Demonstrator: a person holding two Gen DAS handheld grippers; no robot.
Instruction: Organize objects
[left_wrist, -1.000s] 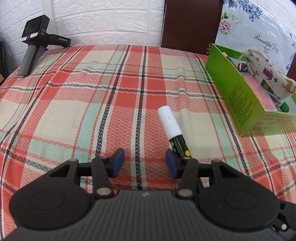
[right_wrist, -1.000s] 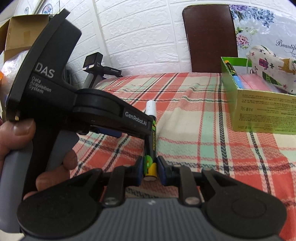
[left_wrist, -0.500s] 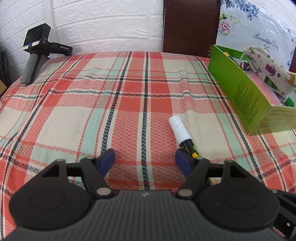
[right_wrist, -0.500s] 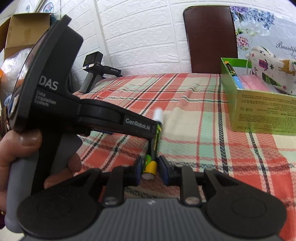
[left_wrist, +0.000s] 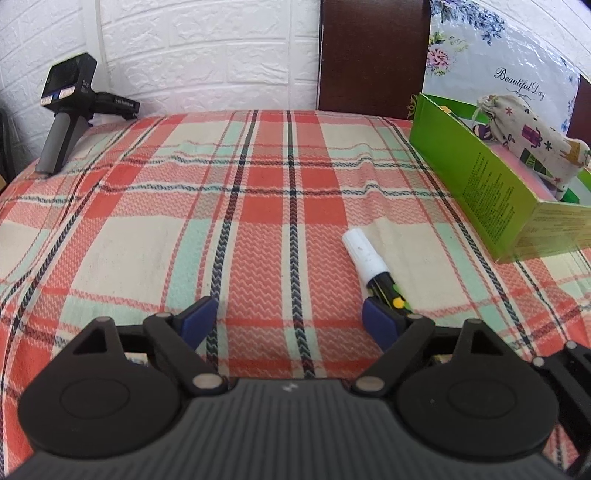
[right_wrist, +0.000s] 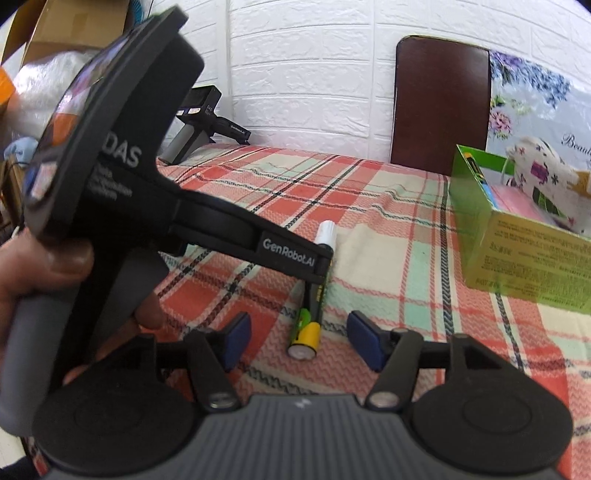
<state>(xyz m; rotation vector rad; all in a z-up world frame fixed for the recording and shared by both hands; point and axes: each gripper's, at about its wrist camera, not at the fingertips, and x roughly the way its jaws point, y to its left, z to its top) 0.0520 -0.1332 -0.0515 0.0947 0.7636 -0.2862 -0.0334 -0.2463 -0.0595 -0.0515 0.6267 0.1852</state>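
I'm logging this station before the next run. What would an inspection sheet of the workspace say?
Surface: plaid tablecloth, lightly wrinkled.
Job's things: marker lying on the cloth; green box holding a printed pouch and more.
Clutter: spare handheld device at the far corner.
Grippers: left claw open, empty; right claw open, just been opening, marker lies loose between its pads.
Cables: nothing seen.
Surroundings: white brick wall, dark chair back, cardboard box.

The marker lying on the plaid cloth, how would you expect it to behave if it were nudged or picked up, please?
The marker looks like a stiff round barrel, so it would probably roll sideways if nudged. Its smooth casing may slip between pads. The soft cloth likely damps rolling.
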